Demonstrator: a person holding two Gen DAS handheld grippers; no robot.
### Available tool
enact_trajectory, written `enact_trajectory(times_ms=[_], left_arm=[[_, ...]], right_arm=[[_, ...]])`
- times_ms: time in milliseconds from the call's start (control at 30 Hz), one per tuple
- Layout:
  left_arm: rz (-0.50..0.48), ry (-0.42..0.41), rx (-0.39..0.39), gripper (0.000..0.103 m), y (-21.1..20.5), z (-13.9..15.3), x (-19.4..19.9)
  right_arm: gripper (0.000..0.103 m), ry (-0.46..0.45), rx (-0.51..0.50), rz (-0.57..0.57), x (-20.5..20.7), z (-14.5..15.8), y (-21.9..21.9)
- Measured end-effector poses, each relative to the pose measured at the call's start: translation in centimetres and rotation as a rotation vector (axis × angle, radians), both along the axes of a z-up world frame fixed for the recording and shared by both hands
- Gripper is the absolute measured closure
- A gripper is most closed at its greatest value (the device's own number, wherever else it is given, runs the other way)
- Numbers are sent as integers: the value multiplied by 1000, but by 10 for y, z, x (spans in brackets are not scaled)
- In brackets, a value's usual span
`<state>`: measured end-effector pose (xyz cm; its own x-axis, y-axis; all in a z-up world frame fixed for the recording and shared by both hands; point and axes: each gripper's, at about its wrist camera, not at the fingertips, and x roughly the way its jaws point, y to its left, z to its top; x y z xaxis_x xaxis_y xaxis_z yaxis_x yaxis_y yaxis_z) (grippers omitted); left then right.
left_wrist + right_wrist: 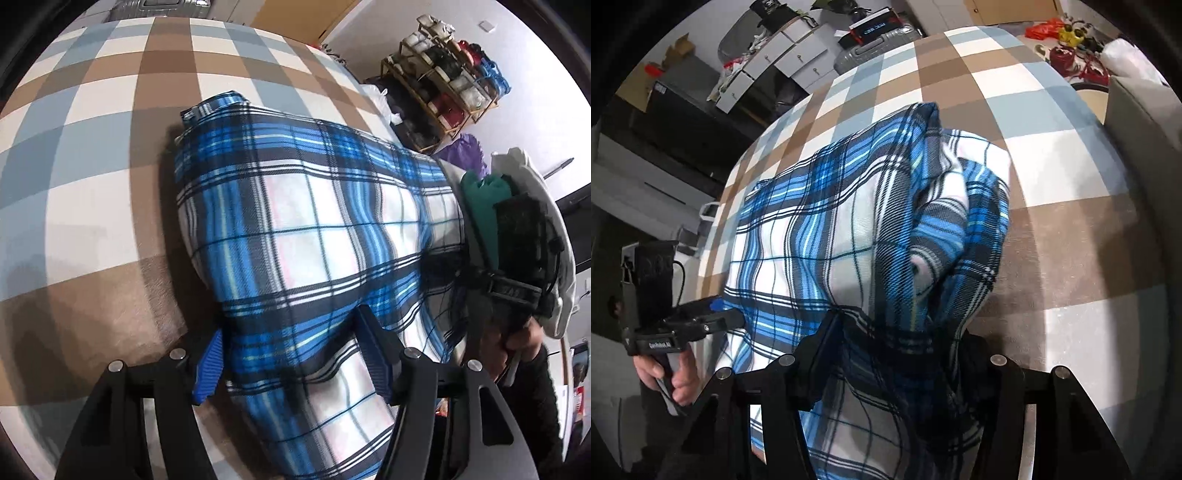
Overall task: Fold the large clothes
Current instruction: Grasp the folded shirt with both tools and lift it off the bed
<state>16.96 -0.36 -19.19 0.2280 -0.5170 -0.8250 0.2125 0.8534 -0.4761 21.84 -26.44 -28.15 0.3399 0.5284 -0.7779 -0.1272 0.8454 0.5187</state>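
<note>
Both of my wrist cameras give a strong fisheye bulge, with black vignette corners and the checked bedcover [92, 155] curving away at the edges. Light is even, cool and indoor, fairly bright. The plaid garment [295, 221] throws a soft shadow to its left on the cover. Near fabric by my fingers smears with blur; background clutter stays soft.

At the upper right of your left view stands a wooden shoe rack [448, 92] by a white wall [532, 48]. White drawers [783, 62] sit at the upper left of your right view.
</note>
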Motion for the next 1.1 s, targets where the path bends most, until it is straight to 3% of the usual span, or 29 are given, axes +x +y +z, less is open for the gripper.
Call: enact_trajectory(times_ms=[100,167,233,333,400,433,500,600,700,900,1100], left_arm=[[-12,-23,-49,60,2,9,-1],[-39,-50,-100,65,2,21,-8],[-70,-74,-133,65,1,28,-11],[-59,-76,-96,65,1,20,-9],[-17,-3,-66,63,5,0,-2],[-11,48,-80,65,8,-10,2],[-2,64,-102,65,11,-9,4],[0,59,-115,78,14,-2,2],[-17,31,-126,85,13,10,-5],[-21,-32,-90,86,23,27,-29],[63,-37,-85,86,58,39,-46]], right_arm=[[62,-6,60,-2,-6,-3,-2],[66,-18,115,1,-10,-3,-7],[67,-30,244,-3,-17,-4,-18],[68,-14,322,-26,-18,-17,-26],[68,-5,342,-32,-18,-22,-28],[68,-8,336,-32,-18,-22,-27],[68,-14,285,-35,-19,-18,-23],[72,-57,197,-32,-24,-5,-12],[77,-102,185,-27,-30,4,-9],[79,-134,197,-65,-46,19,2],[80,-175,231,-26,-64,41,37]])
